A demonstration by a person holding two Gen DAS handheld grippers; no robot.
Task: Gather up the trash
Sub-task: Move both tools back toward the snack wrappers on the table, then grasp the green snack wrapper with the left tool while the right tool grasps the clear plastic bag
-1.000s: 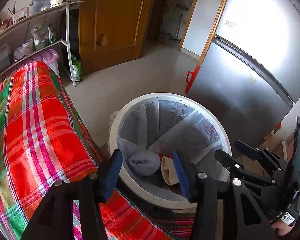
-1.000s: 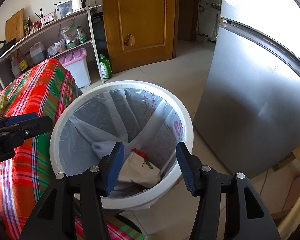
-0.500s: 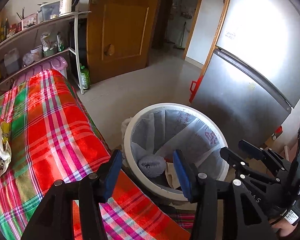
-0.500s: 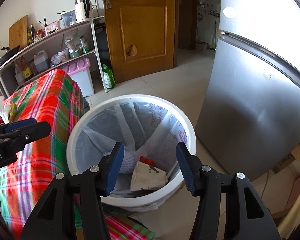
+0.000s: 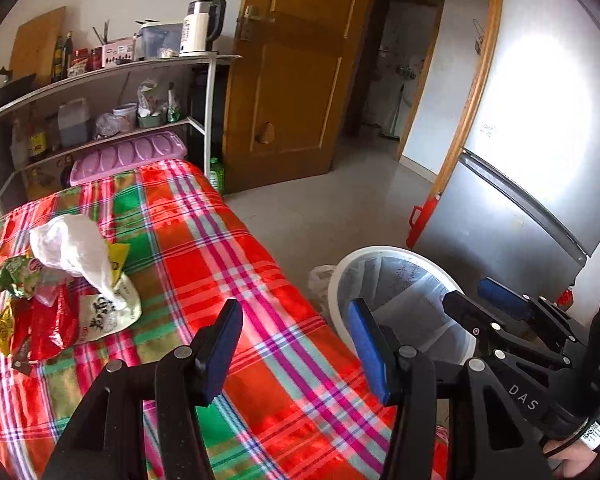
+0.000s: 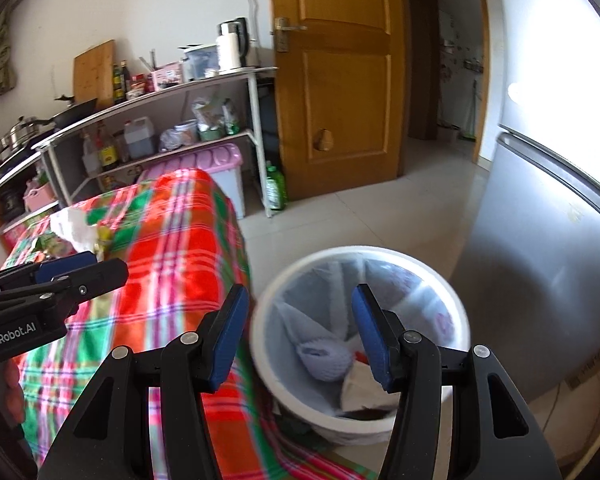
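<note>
Plaid red-and-green cloth on the desk (image 5: 260,300) carries crumpled wrappers (image 5: 68,280) at ten o'clock; left gripper (image 5: 294,354) and right gripper (image 6: 298,336) are held open-jawed, empty, since the lined white bin (image 6: 360,344) is already fed.

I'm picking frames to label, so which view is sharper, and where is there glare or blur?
Left wrist view: fairly sharp on the wrappers, with strong glare on the fridge. Right wrist view: motion blur smears the bin and tablecloth; the fridge top is blown out; both bend lines at the edges.
</note>
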